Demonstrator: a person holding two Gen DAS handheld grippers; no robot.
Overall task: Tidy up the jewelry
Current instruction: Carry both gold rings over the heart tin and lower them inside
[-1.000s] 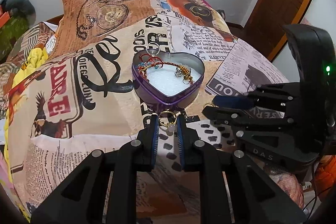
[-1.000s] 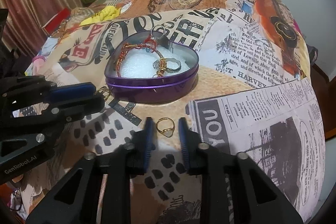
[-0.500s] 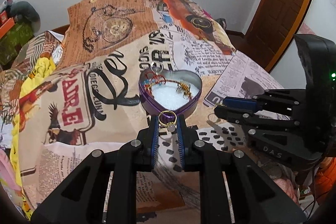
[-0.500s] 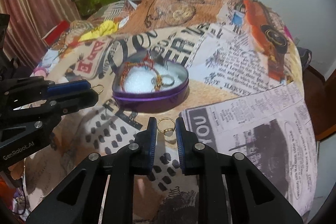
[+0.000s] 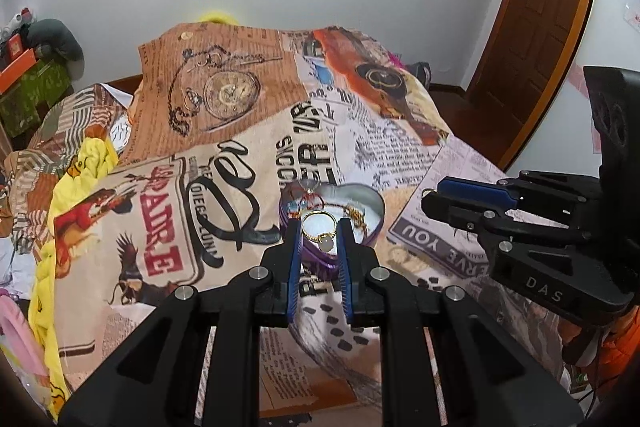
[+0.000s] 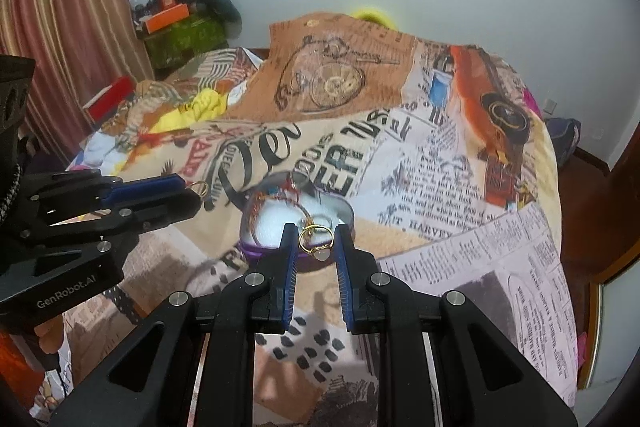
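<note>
A purple heart-shaped tin (image 5: 370, 233) (image 6: 346, 213) with a white lining sits on the printed bedspread and holds bracelets and rings. My left gripper (image 5: 319, 233) is shut on a gold ring with a pale stone (image 5: 320, 227) and holds it in the air in front of the tin. My right gripper (image 6: 316, 241) is shut on a second gold ring with a pale stone (image 6: 316, 243), also raised near the tin. Each gripper shows in the other's view, the left one (image 6: 188, 189) and the right one (image 5: 430, 197), with a ring at its tips.
The newspaper-print bedspread (image 5: 240, 155) covers the bed. A yellow cloth (image 5: 92, 159) lies at its left edge. Green boxes (image 6: 180, 35) and a curtain (image 6: 60, 7) stand at the far left. A wooden door (image 5: 540, 7) is at the right.
Both grippers have risen off the bedspread with their rings and pulled back; the tin now looks smaller and farther below.
</note>
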